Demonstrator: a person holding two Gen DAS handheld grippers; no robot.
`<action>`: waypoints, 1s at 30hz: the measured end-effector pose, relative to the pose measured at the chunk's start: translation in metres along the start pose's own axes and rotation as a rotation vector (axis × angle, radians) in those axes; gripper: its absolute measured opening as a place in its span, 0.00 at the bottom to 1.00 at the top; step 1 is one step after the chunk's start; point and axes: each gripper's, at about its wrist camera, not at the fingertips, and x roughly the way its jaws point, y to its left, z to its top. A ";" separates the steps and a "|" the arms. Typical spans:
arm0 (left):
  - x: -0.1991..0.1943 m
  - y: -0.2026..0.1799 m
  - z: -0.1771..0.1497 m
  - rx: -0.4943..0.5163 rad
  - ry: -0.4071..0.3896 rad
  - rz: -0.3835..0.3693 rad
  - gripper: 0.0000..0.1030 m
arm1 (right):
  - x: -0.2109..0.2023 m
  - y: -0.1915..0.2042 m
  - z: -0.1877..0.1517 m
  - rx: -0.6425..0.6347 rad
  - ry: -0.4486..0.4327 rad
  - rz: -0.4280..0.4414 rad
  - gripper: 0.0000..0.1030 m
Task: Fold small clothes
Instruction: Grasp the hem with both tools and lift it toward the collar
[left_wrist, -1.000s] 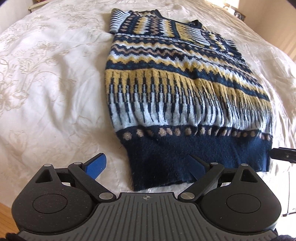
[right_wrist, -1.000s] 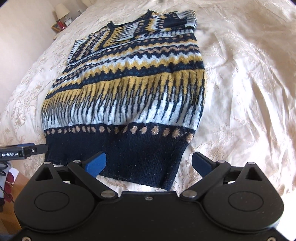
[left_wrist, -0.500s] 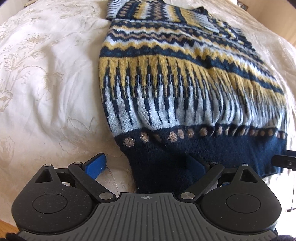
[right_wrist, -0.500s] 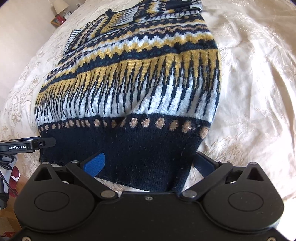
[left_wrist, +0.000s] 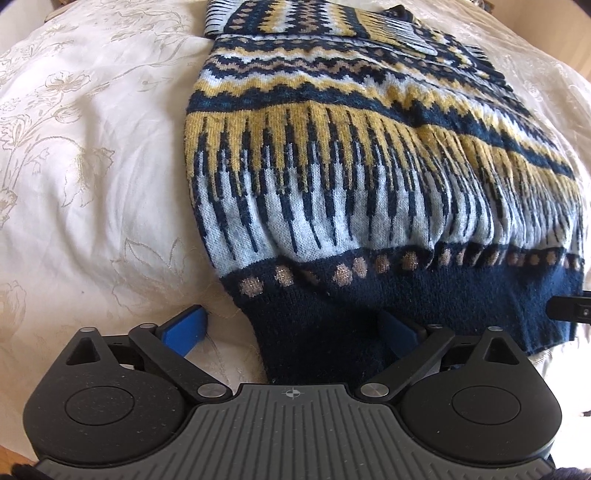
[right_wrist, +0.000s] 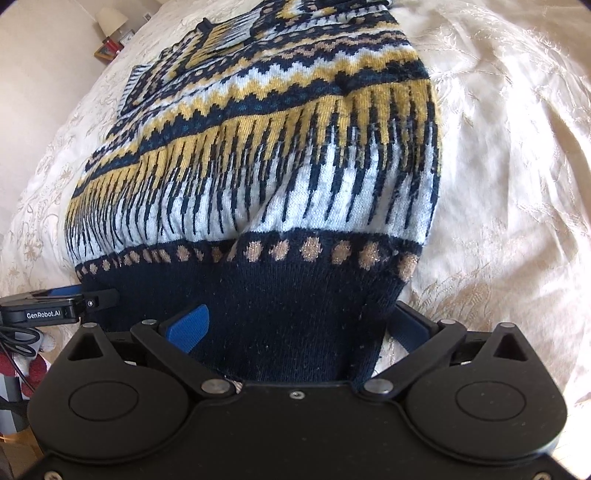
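Navy hem of the sweater (left_wrist: 369, 192) sits between both spread tools, left tool (left_wrist: 291, 328) and right tool (right_wrist: 299, 325), each straddling a corner so I can lift and fold.

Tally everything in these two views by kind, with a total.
Patterned sweater: 1
Cream bedspread: 1
Tongs, both open at the sweater's navy hem: 2, left tongs and right tongs
Bedside lamp: 1
Total: 5
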 end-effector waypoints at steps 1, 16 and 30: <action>-0.002 0.001 0.000 -0.005 -0.006 0.012 0.77 | 0.000 0.001 0.001 -0.007 0.007 -0.001 0.99; -0.068 0.013 0.014 -0.187 -0.088 -0.139 0.10 | -0.050 -0.016 0.024 0.009 0.006 0.177 0.12; -0.123 0.011 0.138 -0.308 -0.366 -0.141 0.10 | -0.101 -0.018 0.156 0.025 -0.263 0.358 0.12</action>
